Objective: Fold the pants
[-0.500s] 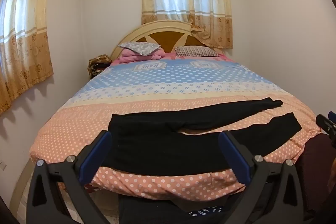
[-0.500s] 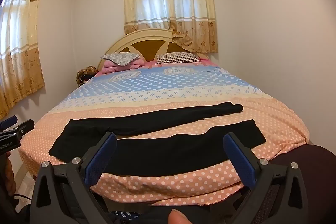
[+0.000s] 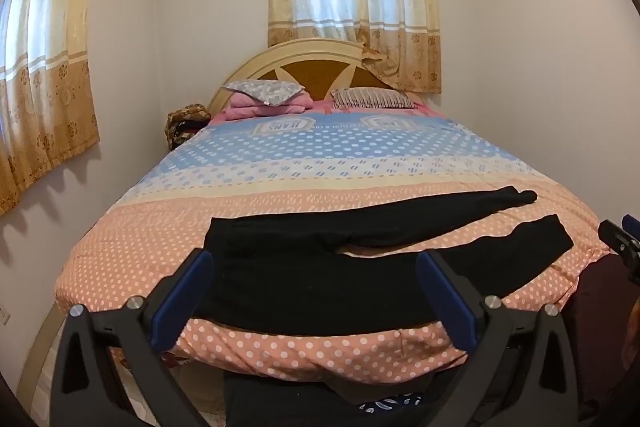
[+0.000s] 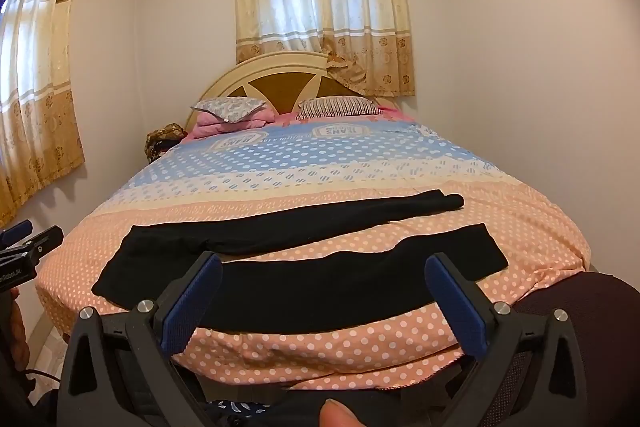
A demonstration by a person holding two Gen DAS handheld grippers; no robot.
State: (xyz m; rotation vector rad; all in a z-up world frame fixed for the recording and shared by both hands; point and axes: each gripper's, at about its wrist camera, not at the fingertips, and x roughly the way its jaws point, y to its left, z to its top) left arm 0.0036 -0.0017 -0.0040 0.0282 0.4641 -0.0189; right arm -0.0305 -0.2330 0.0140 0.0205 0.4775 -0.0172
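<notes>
Black pants [image 3: 320,275] [image 4: 304,291] lie flat across the near end of the bed, waist to the left, both legs spread apart toward the right. My left gripper [image 3: 314,263] hovers open in front of the waist and seat part, short of the bed's edge, with nothing between its blue pads. My right gripper [image 4: 326,267] is open too, held before the nearer leg, empty. The far leg's cuff [image 4: 448,202] is a little bunched. Each gripper shows at the edge of the other's view: the right gripper [image 3: 620,243], the left gripper [image 4: 28,247].
The bed [image 3: 320,163] has a dotted peach and blue cover, pillows [image 3: 264,93] and a headboard [image 3: 304,67] at the far end. Walls close in on both sides. A patterned bag [image 3: 186,121] sits left of the headboard. A fingertip [image 4: 338,413] shows at the bottom.
</notes>
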